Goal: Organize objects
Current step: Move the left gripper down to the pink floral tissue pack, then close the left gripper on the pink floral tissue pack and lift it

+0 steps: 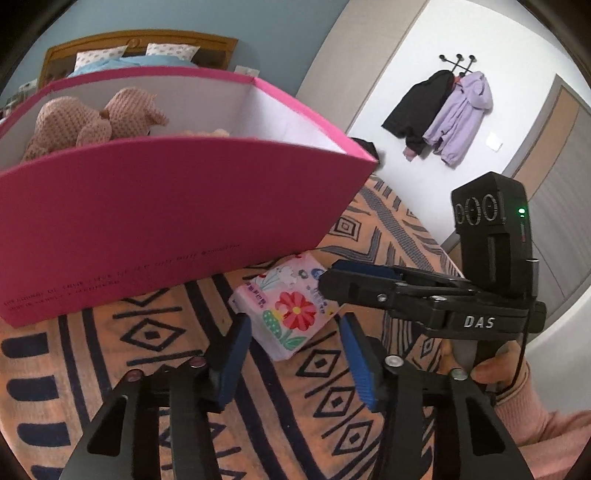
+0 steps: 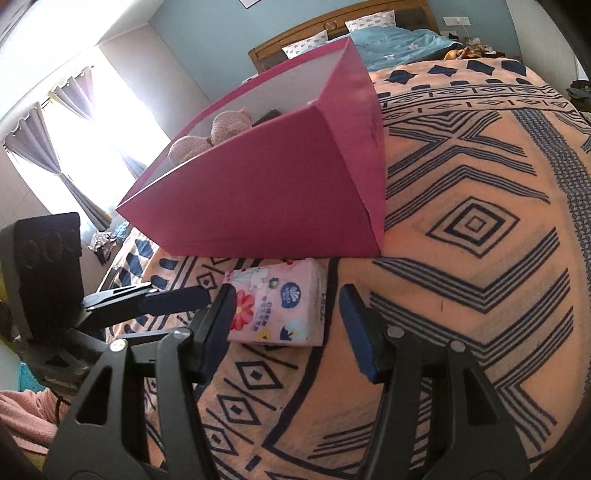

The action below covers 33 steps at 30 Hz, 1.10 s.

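**Tissue pack between two claws, in front of the pink box**

The tissue pack (image 1: pixel 286 308) is a soft, flat, pale pink packet printed with a big red flower, smaller blossoms and a round blue logo (the lettering is too small to read). It lies flat on the bedspread (image 2: pixel 461 229), just in front of the near wall of the pink box (image 1: pixel 155 206), close to that box's near right corner. The box stands open, white inside, with a knitted plush toy (image 1: pixel 96 118) resting in it.

The left gripper (image 1: pixel 295 360) has its blue pads spread, one on each side of the pack's near end; neither pad visibly presses on it. The right gripper (image 2: pixel 286 326) is also spread, its left pad at the pack's edge and its right pad standing clear of it. Whether that left pad actually touches the wrapper cannot be told. In the right view the left claw's finger reaches in from the left towards the pack.

The bedspread is peach with dark blue diamonds and stripes. Beyond it are a wooden headboard (image 2: pixel 332 27), pillows, a blue quilt, curtained windows and jackets (image 1: pixel 443 110) hung on a white wall. A pink sleeve (image 1: pixel 535 417) shows at the lower right of the left view.
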{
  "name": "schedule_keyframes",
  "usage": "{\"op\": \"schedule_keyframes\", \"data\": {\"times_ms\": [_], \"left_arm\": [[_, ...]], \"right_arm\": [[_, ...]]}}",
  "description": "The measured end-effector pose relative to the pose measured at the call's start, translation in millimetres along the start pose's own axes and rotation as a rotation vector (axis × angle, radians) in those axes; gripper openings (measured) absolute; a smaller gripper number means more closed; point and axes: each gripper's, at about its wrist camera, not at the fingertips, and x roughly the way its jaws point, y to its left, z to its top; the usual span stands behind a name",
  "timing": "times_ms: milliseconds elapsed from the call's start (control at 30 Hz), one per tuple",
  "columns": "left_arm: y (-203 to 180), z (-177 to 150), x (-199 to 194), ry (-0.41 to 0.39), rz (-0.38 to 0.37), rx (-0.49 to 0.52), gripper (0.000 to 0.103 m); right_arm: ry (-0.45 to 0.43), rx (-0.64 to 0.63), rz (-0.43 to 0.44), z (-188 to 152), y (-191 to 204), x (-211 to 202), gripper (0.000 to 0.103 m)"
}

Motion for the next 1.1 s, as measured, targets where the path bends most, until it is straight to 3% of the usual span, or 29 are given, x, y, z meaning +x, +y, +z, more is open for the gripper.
{"op": "schedule_keyframes", "data": {"times_ms": [133,367,533,1100], "left_arm": [[6.4,-1.6,5.3,0.023,0.004,-0.028,0.04],[8.7,-3.8,7.8,0.034,0.009,-0.044,0.039],[6.4,-4.6,10.7,0.045,0.009,-0.036,0.035],[6.1,-6.7,5.4,0.05,0.027,-0.029,0.035]], "right_arm": [[0.006,0.004,0.004,-0.1,-1.7,2.2,0.06],[0.019,0.006,0.013,-1.6,-0.8,5.7,0.056],[0.039,-0.009,0.013,-4.1,3.5,10.1,0.043],[0.076,-0.032,0.029,-18.7,15.7,2.4,0.043]]}}
